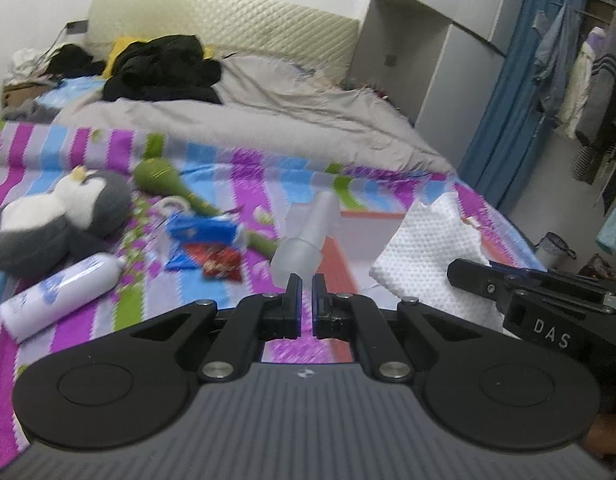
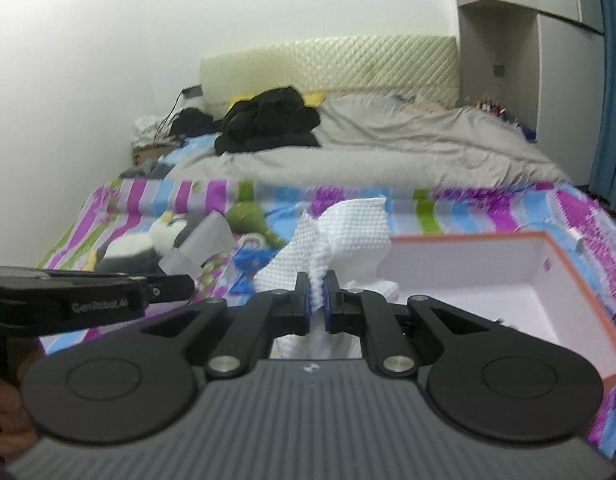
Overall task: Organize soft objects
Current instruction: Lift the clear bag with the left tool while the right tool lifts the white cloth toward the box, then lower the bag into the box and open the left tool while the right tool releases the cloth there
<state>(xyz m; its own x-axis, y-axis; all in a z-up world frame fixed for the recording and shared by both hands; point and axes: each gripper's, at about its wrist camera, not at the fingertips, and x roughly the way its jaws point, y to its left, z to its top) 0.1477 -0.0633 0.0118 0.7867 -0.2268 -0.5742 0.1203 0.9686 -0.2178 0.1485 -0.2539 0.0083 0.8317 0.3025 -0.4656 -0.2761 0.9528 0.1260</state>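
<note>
Your left gripper (image 1: 305,282) pinches a frosted plastic piece (image 1: 308,236) above the striped bed sheet (image 1: 235,160). Your right gripper (image 2: 316,286) squeezes a bumpy white cloth (image 2: 348,228), held up just beside the open orange-edged box (image 2: 548,300). A plush penguin (image 1: 55,220) lies on the sheet.

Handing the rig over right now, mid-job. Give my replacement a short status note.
Left gripper: shut on a frosted plastic piece.
Right gripper: shut on a white textured cloth, just left of the orange-rimmed box.
On the striped bedspread: penguin plush, green plush, white bottle, blue packet.
Done: nothing visibly in the box.
Left: likely box the cloth, then the plushes.
</note>
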